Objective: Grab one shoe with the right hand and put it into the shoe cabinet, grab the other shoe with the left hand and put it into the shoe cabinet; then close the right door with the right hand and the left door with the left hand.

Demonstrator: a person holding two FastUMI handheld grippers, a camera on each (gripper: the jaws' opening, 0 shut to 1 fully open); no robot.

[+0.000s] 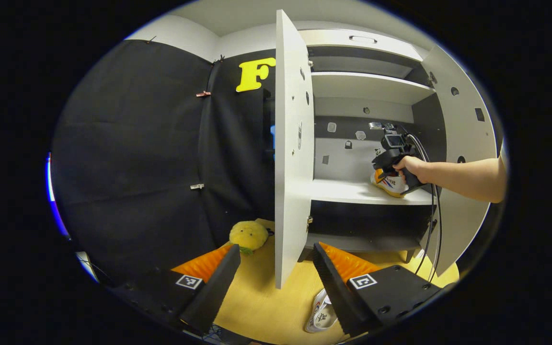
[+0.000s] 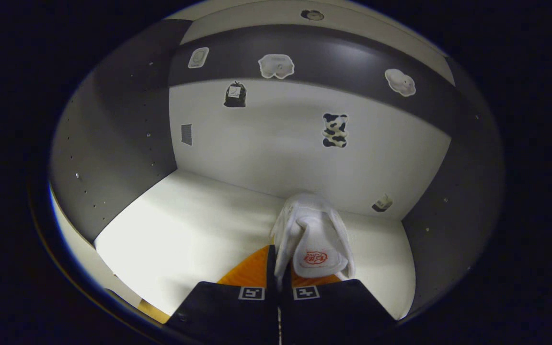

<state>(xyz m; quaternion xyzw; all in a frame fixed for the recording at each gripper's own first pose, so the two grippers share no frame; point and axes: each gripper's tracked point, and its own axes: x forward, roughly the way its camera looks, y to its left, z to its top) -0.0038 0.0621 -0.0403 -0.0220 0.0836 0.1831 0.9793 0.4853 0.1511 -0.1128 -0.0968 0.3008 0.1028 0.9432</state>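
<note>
The right gripper (image 2: 278, 282) pinched the first sneaker (image 2: 312, 239) over the cabinet shelf (image 2: 185, 225). It was best released only once fully resting there. The left gripper (image 1: 276, 273) had its jaws spread, near the second sneaker (image 1: 320, 314).

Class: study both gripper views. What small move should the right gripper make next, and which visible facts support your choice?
Probably open the right gripper and let go. Its fingers are shut on the white shoe, which in the left gripper view already sits on the cabinet's middle shelf. The other shoe lies on the floor by the open left gripper.

A recording booth: black cloth wall (image 1: 137, 143) beside a shoe cabinet (image 1: 362, 86).
</note>
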